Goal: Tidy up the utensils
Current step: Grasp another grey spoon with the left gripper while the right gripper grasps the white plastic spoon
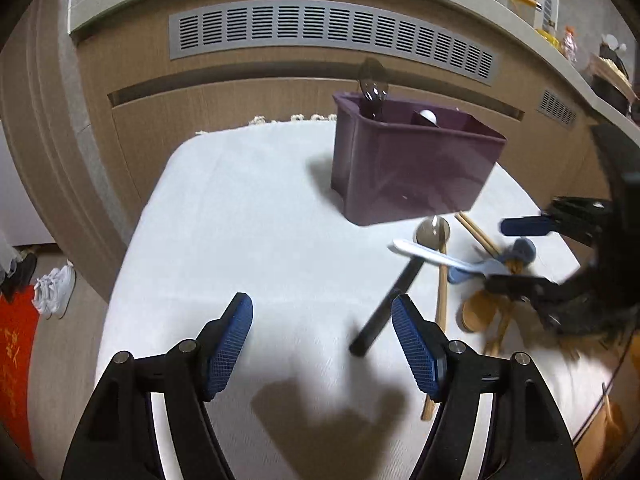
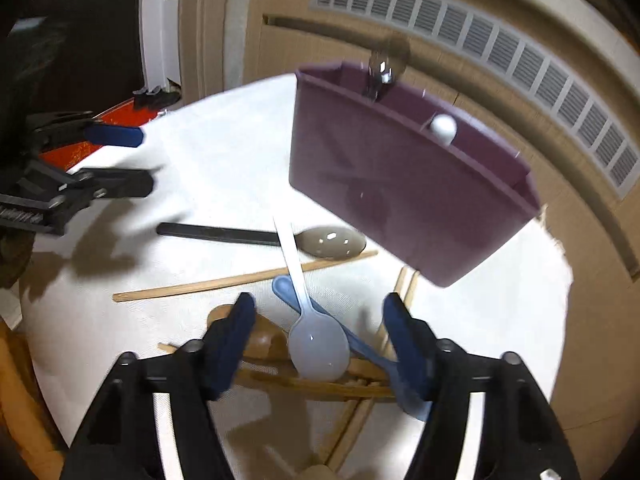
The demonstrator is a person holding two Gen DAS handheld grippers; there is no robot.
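Note:
A purple utensil holder [image 1: 408, 168] [image 2: 400, 184] stands on a white cloth-covered table [image 1: 240, 220], with a metal spoon [image 1: 373, 86] [image 2: 382, 70] and a white utensil end [image 2: 443, 127] in it. Loose utensils lie in front of it: a black-handled spoon [image 2: 280, 238] [image 1: 396, 284], a white plastic spoon [image 2: 316, 344] [image 1: 440, 258], a blue spoon [image 2: 360, 344], wooden chopsticks [image 2: 240, 278] and wooden spoons [image 1: 480, 312]. My right gripper [image 2: 320, 320] is open over the white spoon. My left gripper [image 1: 322, 320] is open and empty above bare cloth.
Wooden cabinet fronts with grey vent grilles [image 1: 332, 32] stand behind the table. A countertop [image 1: 580, 76] at the right holds clutter. White shoes [image 1: 56, 290] and a red mat [image 1: 16, 352] lie on the floor at left.

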